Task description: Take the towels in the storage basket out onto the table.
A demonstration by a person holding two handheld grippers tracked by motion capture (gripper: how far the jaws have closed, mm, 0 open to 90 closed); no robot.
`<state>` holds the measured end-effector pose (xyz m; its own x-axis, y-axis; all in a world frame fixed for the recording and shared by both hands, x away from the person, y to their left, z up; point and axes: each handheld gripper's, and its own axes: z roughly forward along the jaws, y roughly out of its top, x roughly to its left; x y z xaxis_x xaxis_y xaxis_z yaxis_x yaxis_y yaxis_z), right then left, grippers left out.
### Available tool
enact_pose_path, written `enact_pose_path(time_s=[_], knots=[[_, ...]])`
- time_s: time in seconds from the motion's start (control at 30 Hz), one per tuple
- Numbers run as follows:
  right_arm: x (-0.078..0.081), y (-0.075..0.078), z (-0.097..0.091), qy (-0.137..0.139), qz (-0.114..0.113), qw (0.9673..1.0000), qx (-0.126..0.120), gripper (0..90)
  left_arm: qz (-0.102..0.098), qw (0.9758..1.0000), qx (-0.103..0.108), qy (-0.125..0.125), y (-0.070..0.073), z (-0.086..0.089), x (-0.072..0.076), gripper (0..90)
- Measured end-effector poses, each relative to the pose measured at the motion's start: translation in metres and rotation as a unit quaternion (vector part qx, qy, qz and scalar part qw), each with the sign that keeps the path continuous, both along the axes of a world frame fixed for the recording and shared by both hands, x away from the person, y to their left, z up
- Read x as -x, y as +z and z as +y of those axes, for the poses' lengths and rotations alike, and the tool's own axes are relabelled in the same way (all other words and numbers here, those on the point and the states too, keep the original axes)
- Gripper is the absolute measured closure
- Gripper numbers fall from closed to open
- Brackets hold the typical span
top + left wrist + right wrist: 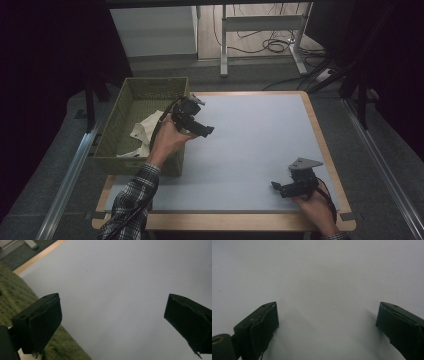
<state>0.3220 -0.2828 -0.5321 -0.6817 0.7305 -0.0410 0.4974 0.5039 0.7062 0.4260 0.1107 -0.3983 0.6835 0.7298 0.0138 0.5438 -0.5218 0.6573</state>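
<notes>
Over at the left edge of the table, hovering just past the rim of the green woven basket: left gripper, jaws spread wide and gripping nothing, pointing out across the pale grey surface. Lying down inside that basket, a crumpled cream cloth, nearest thing to the left gripper yet apart from it, with the basket's near wall and the person's left hand standing between cloth and open tabletop. Showing along the left side of the left gripper view, the basket's green weave, running close beside the left-hand jaw; bare grey table stretching between both black jaws, with a strip of wooden edge at the top corner.

Down at the near right corner, resting low over the surface: right gripper, grey three-cornered plate on top, jaws likewise parted and empty, well apart from basket and cloth. Between its jaws in the right gripper view, plain grey table and soft shadows.

Beyond the table's far edge, crowding the floor: white frame legs and a tangle of black cables. Running along either side, metal rails.
</notes>
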Motion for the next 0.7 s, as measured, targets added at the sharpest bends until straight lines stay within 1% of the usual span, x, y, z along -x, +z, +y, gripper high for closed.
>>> enact_pose_path(time_s=[0.13, 0.3, 0.33, 0.37, 0.43, 0.5, 0.53, 0.6, 0.7], knots=[[0.0, 0.0, 0.0, 0.0, 0.0, 1.0, 0.0, 4.4, 0.001, 0.9997, -0.006, 0.023, 0.003, 0.016, -0.007, 1.7], [0.0, 0.0, 0.0, 0.0, 0.0, 1.0, 0.0, 4.4, 0.004, 0.9989, -0.014, 0.045, 0.003, 0.038, -0.014, 1.4], [0.0, 0.0, 0.0, 0.0, 0.0, 1.0, 0.0, 4.4, 0.005, 0.9984, -0.015, 0.055, 0.002, 0.047, -0.016, 1.0], [0.0, 0.0, 0.0, 0.0, 0.0, 1.0, 0.0, 4.4, 0.005, 0.9984, -0.015, 0.055, 0.002, 0.047, -0.016, 1.0], [0.0, 0.0, 0.0, 0.0, 0.0, 1.0, 0.0, 4.4, 0.008, 0.998, -0.013, 0.062, 0.002, 0.056, -0.019, 0.9], [0.0, 0.0, 0.0, 0.0, 0.0, 1.0, 0.0, 4.4, 0.01, 0.9973, -0.016, 0.071, 0.002, 0.064, -0.021, 0.8], [0.0, 0.0, 0.0, 0.0, 0.0, 1.0, 0.0, 4.4, 0.012, 0.9965, -0.019, 0.08, 0.001, 0.071, -0.023, 0.9], [0.0, 0.0, 0.0, 0.0, 0.0, 1.0, 0.0, 4.4, 0.012, 0.9962, -0.023, 0.084, 0.001, 0.075, -0.025, 1.0], [0.0, 0.0, 0.0, 0.0, 0.0, 1.0, 0.0, 4.4, 0.016, 0.9946, -0.026, 0.099, -0.004, 0.084, -0.029, 1.0]])
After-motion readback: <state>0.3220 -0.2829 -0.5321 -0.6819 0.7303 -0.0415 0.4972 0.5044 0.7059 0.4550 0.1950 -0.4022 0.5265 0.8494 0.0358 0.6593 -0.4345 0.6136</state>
